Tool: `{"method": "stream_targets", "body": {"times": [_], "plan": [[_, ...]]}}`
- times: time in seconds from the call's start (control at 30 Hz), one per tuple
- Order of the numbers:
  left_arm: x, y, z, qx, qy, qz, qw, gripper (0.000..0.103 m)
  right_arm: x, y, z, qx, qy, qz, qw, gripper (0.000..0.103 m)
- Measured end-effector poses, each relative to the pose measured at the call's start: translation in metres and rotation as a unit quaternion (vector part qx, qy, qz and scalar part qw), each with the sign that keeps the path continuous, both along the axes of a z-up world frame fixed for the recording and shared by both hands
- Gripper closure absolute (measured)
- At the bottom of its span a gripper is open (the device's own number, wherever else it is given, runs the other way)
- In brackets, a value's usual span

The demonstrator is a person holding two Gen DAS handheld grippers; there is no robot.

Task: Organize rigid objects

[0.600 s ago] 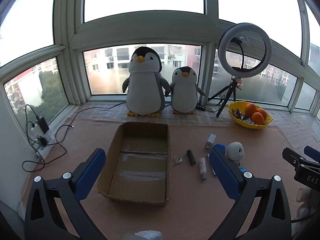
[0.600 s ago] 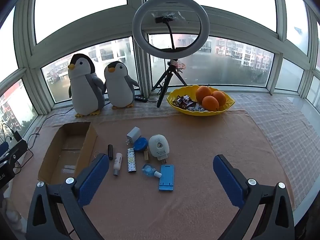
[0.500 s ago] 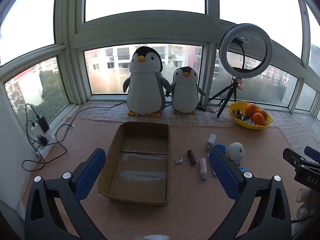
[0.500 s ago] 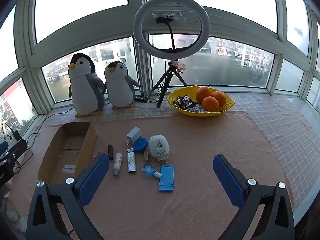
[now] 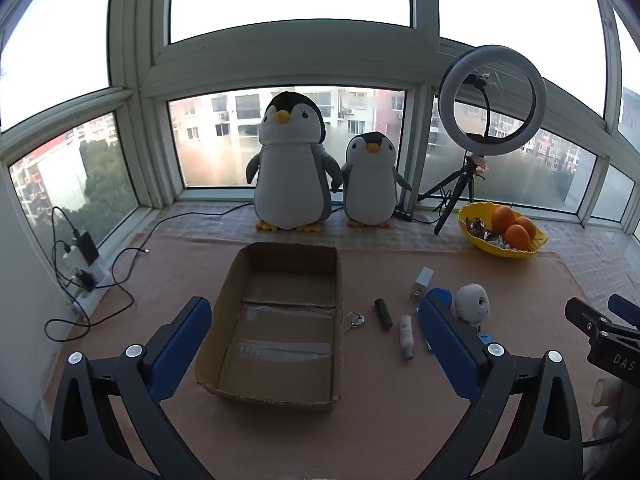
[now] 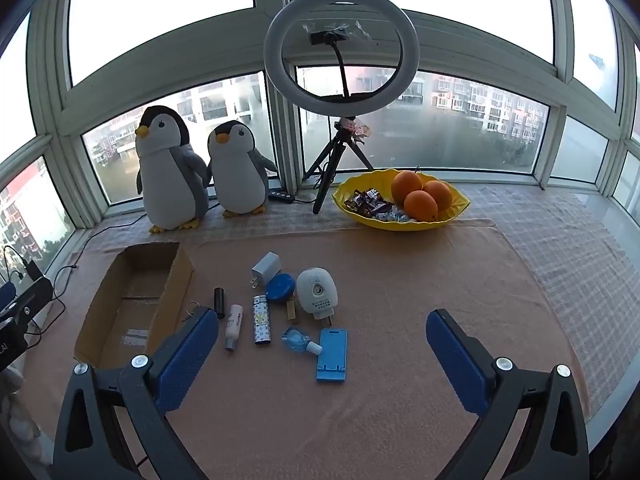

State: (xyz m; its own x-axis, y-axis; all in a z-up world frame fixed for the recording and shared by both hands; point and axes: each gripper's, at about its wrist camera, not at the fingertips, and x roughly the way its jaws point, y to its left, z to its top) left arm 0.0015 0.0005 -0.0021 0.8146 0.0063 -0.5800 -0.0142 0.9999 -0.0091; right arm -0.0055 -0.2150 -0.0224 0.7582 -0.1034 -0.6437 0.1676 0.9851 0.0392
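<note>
Left gripper (image 5: 316,342) spread wide, empty, hovering over cardboard box (image 5: 280,320) at frame centre, likely the drop target. Right gripper (image 6: 322,354) also spread, empty, above blue phone stand (image 6: 331,354); lighter (image 6: 261,319), charger plug (image 6: 265,268) clustered centre, awaiting pickup.

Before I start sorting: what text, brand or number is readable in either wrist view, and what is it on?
"DAS" on the right gripper's black body, cut off at the frame edge.
"AI" on the left gripper's black body, also cut off.
Print on the white device, small white bottle, lighter and candy wrappers: too small to read.
</note>
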Motion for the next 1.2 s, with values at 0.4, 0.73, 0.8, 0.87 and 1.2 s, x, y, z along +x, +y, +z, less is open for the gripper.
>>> {"method": "stream_targets", "body": {"times": [0.4,0.73,0.8,0.87,1.2], "plan": [[-0.0017,0.0016,-0.0003,-0.002,-0.001,0.005,1.0000,0.000,0.0008,0.0047,-0.0013,-0.004,0.003,0.006,1.000,0.000],[-0.0016,0.0009,0.0012,-0.001,-0.003,0.005,1.0000,0.000,0.0009,0.0053,-0.0027,-0.001,0.005,0.006,1.000,0.000],[-0.0015,0.0011,0.0014,-0.001,-0.002,0.006,1.0000,0.000,0.0012,0.0057,-0.0027,0.000,0.007,0.006,1.000,0.000],[-0.0017,0.0018,0.0014,-0.001,-0.002,0.007,1.0000,0.000,0.0014,0.0067,-0.0032,0.000,0.008,0.006,1.000,0.000],[-0.0014,0.0023,0.0015,-0.002,-0.001,0.006,1.0000,0.000,0.0018,0.0078,-0.0043,0.001,0.011,0.007,1.000,0.000]]}}
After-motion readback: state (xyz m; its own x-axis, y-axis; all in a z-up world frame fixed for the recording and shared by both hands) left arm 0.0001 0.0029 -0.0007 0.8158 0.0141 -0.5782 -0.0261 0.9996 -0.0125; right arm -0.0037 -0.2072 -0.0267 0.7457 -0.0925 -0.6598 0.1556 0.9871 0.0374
